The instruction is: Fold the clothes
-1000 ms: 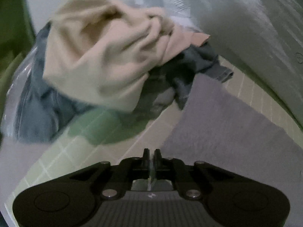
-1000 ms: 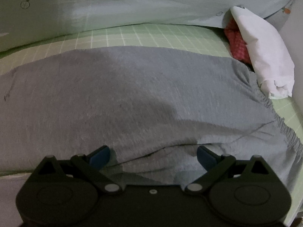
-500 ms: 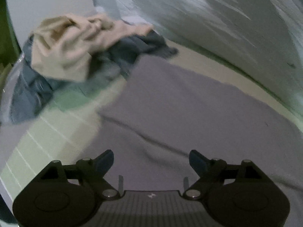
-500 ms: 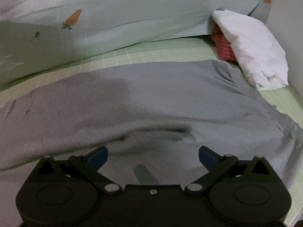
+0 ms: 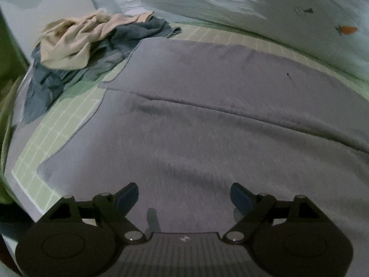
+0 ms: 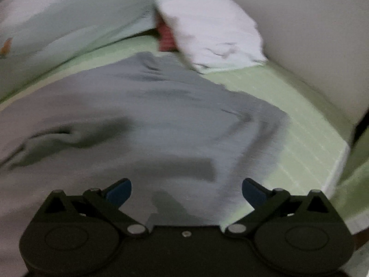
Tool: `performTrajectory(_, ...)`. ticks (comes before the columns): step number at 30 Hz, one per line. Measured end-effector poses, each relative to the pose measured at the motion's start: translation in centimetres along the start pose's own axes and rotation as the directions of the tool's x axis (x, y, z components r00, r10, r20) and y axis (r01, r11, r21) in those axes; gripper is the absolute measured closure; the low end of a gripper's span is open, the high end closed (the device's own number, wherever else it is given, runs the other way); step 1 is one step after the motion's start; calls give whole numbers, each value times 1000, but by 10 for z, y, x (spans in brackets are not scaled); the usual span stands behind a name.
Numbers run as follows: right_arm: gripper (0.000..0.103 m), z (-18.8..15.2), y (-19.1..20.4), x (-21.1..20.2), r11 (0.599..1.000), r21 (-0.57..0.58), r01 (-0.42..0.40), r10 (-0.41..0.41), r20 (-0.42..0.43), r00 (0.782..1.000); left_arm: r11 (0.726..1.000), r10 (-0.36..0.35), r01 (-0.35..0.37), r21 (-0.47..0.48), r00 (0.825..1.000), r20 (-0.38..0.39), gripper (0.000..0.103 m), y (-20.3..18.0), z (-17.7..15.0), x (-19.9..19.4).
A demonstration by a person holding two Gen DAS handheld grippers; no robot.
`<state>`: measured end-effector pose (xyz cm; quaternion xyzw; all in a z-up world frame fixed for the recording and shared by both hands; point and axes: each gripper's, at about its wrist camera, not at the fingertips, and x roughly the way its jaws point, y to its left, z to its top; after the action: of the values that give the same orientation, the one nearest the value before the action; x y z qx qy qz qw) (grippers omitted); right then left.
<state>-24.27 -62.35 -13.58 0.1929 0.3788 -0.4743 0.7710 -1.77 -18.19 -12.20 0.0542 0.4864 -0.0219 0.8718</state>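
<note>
A grey garment [image 5: 207, 115] lies spread on the green checked bed sheet [image 5: 57, 124], folded over lengthwise with a long crease across it. My left gripper [image 5: 184, 196] is open and empty just above its near left part. The same garment shows in the right wrist view [image 6: 161, 120], wrinkled at the left. My right gripper [image 6: 186, 190] is open and empty above its near right part.
A pile of beige [image 5: 73, 39] and blue clothes [image 5: 57, 76] sits at the far left. A pale quilt with carrot prints [image 5: 253, 7] runs along the back. A white cloth [image 6: 212, 30] over something red [image 6: 165, 39] lies far right, by a wall [image 6: 311, 46].
My left gripper opened, letting go of something thin it pinched, and swung right over the grey garment. My right gripper stayed open and turned right, toward the bed's end.
</note>
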Motion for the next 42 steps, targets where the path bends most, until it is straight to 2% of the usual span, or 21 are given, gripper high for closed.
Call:
performTrajectory(3, 0, -3, -12, 11, 1000, 18, 14, -13, -30, 999, 995, -16, 14, -101, 1000, -20, 16, 11, -2, -3)
performTrajectory(7, 0, -6, -25, 24, 999, 53, 4, 0, -68, 998, 981, 11, -16, -194, 1000, -27, 16, 32, -7, -6)
performTrajectory(10, 0, -8, -27, 27, 997, 80, -20, 25, -66, 998, 967, 44, -56, -248, 998, -51, 16, 58, -9, 0)
performTrajectory(16, 0, -2, -26, 31, 992, 127, -1, 10, -73, 997, 926, 91, -121, -358, 991, -99, 16, 118, -3, 22)
performTrajectory(18, 0, 1, -27, 33, 989, 147, 19, -7, -78, 997, 902, 105, -140, -409, 989, -106, 16, 137, 2, 31)
performTrajectory(21, 0, 4, -26, 36, 983, 177, 47, -33, -82, 996, 881, 133, -172, -441, 984, -119, 16, 162, 8, 44)
performTrajectory(25, 0, 9, -26, 40, 972, 219, 83, -64, -91, 994, 888, 175, -217, -406, 975, -139, 15, 181, 15, 61)
performTrajectory(27, 2, 11, -25, 40, 966, 240, 99, -77, -97, 992, 887, 152, -188, -421, 981, -119, 16, 190, 15, 64)
performTrajectory(28, 5, 11, -25, 40, 962, 250, 106, -84, -100, 992, 889, 149, -182, -420, 983, -111, 20, 192, 16, 64)
performTrajectory(29, 13, 12, -24, 38, 962, 252, 104, -82, -98, 992, 895, 148, -176, -410, 984, -98, 25, 192, 17, 65)
performTrajectory(30, 21, 13, -22, 36, 963, 251, 99, -77, -96, 992, 902, 142, -166, -399, 986, -88, 39, 192, 20, 64)
performTrajectory(31, 27, 15, -20, 34, 968, 236, 86, -66, -92, 994, 908, 136, -155, -388, 988, -77, 58, 191, 23, 63)
performTrajectory(32, 42, 17, -19, 31, 973, 219, 71, -53, -88, 995, 915, 129, -145, -377, 989, -67, 70, 190, 25, 62)
performTrajectory(33, 65, 18, -17, 29, 978, 201, 56, -40, -85, 996, 917, 103, -121, -380, 992, -68, 95, 190, 29, 63)
performTrajectory(34, 78, 20, -15, 26, 982, 183, 41, -26, -81, 996, 918, 74, -95, -384, 995, -69, 96, 191, 32, 63)
performTrajectory(35, 99, 22, -13, 23, 986, 165, 26, -13, -78, 997, 913, 65, -88, -399, 995, -71, 96, 192, 34, 63)
performTrajectory(37, 100, 25, -10, 18, 992, 128, -4, 14, -72, 997, 900, 61, -81, -427, 996, -61, 98, 198, 37, 57)
performTrajectory(39, 101, 30, -13, 1, 992, 125, -17, 21, -31, 999, 889, 70, -77, -452, 997, -32, 98, 206, 40, 44)
performTrajectory(42, 101, 41, -31, -44, 985, 167, -51, 41, 62, 997, 880, 95, -56, -472, 994, 61, 98, 223, 43, -3)
